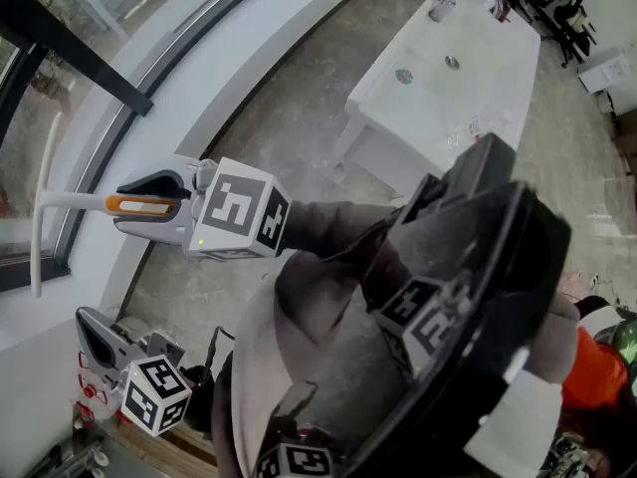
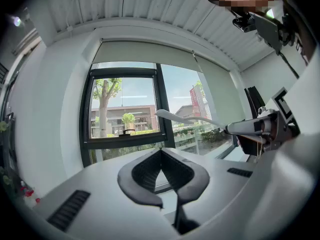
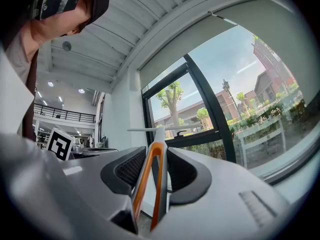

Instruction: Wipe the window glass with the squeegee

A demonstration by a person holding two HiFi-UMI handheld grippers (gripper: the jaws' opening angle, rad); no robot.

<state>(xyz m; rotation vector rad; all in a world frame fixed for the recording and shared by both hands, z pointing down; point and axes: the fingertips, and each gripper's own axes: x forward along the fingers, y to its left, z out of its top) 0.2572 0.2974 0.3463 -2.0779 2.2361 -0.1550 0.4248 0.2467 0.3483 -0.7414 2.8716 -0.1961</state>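
Barely started, I'd say; right gripper (image 3: 156, 156) clamps the squeegee (image 3: 159, 134) by its orange handle, blade out ahead of the jaws, near the window glass (image 3: 240, 99), contact unclear; left gripper (image 2: 161, 154) closed, empty, off to its side; whole wipe apparently remains.

Head view steeply down; both gripper views toward one window (image 2: 125, 109)

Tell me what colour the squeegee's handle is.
Grey-white plastic squeegee handle with an orange loop inlay; the right gripper view shows it best.
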